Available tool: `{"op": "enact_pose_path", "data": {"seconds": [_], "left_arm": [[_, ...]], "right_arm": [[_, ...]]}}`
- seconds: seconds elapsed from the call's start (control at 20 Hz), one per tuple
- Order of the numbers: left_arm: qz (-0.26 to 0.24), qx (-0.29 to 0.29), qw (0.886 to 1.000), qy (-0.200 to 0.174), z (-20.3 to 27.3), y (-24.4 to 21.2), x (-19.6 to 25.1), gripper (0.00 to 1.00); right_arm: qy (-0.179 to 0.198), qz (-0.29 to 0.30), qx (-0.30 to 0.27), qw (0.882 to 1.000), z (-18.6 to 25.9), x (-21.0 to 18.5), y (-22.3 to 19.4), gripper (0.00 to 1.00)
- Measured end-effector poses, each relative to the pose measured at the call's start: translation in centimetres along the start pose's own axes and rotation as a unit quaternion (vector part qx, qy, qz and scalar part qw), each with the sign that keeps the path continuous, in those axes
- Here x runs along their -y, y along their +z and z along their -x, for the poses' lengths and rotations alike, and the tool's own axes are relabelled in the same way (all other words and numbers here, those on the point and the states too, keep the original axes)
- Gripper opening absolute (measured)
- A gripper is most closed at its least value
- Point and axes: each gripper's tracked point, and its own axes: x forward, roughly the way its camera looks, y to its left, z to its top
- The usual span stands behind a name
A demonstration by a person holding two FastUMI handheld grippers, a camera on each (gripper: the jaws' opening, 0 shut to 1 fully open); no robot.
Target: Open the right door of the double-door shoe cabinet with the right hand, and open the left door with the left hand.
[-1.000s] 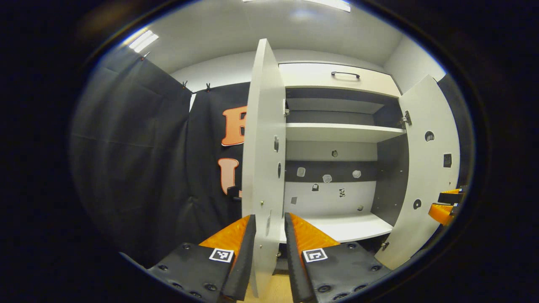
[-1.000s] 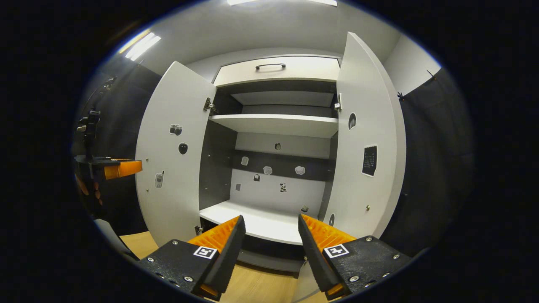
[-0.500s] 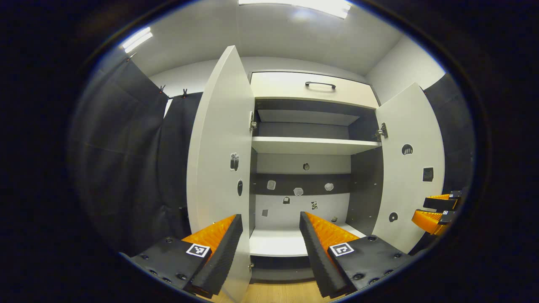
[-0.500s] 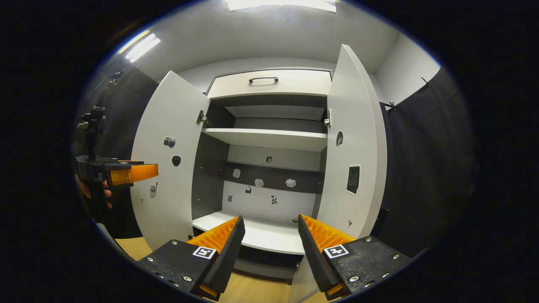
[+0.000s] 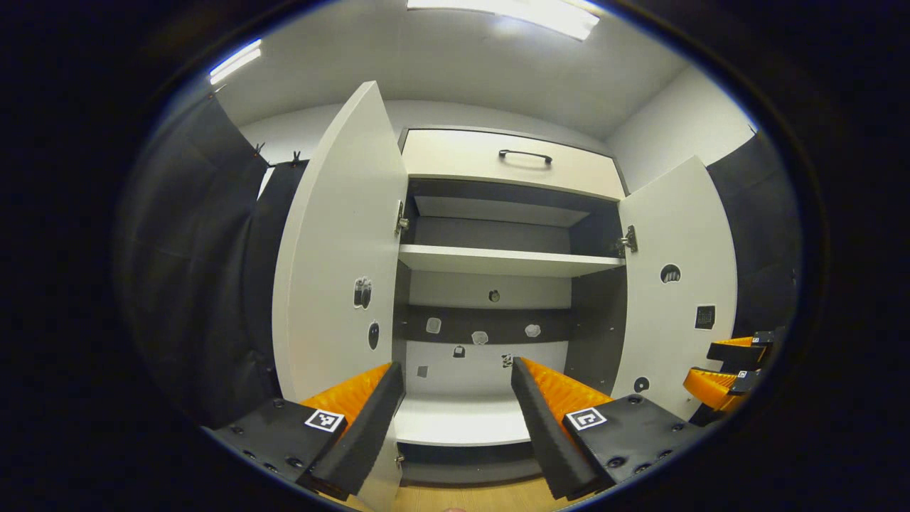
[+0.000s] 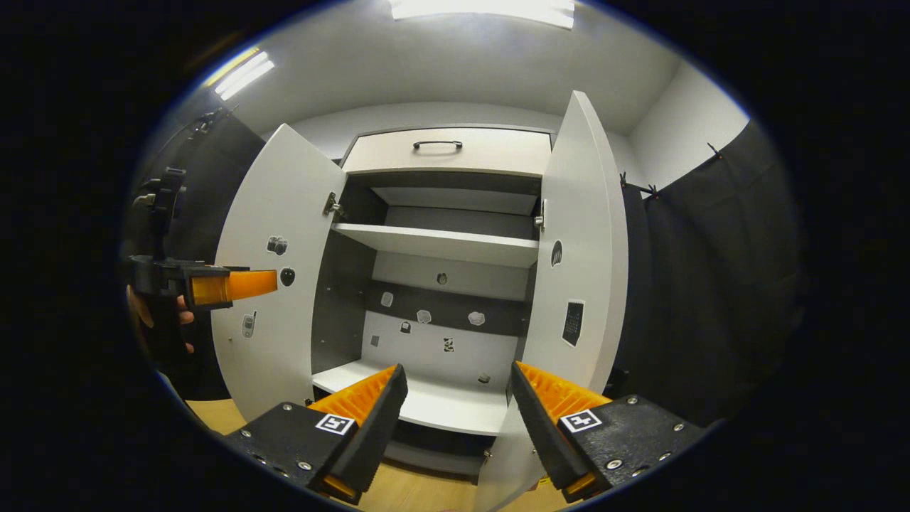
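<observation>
Shoe cabinet (image 5: 508, 213), double-door, standing against the far wall, viewed from in front. Doors: two, both swung wide; left door (image 5: 334, 270) and right door (image 5: 675, 284) each stand out from the carcass on their hinges. Left gripper (image 5: 455, 419): jaws spread wide, holding nothing, set just beside the lower free edge of the left door but not pressing on it. Right gripper (image 6: 455, 419): jaws likewise wide and empty, near the bottom edge of the right door. Judged state: both opening steps appear complete. Hazards: a finger passing close to a free edge could catch it and swing the door back toward shut; a door pushed past its hinge stop could strain the hinge. Count: one drawer (image 5: 512, 160) above with one dark handle; one upper shelf (image 5: 505, 261); one bottom shelf (image 5: 462, 427); several small stickers on the back panel and on each door's inner face, too small to count surely. Wood floor (image 6: 419, 491) below.
</observation>
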Motion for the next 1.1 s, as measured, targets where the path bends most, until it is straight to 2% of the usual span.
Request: {"op": "enact_pose_path", "data": {"seconds": [0.25,0.55,0.7,1.1], "left_arm": [[0.004,0.01,1.0,0.002,-0.5,1.5,-0.1,0.97],[0.003,0.025,1.0,-0.01,-0.5,3.4,0.6,0.97],[-0.002,0.038,0.999,-0.006,-0.4,4.2,0.6,0.97],[-0.007,0.04,0.999,-0.004,0.0,4.1,0.6,0.97]], "right_arm": [[0.001,0.008,0.014,1.0,0.3,0.1,1.6,0.94],[-0.011,0.007,0.022,1.0,0.6,0.7,3.1,0.94],[-0.004,0.003,0.029,1.0,0.8,0.5,3.4,0.94],[-0.016,0.003,0.041,0.999,1.0,0.9,3.9,0.94]]}}
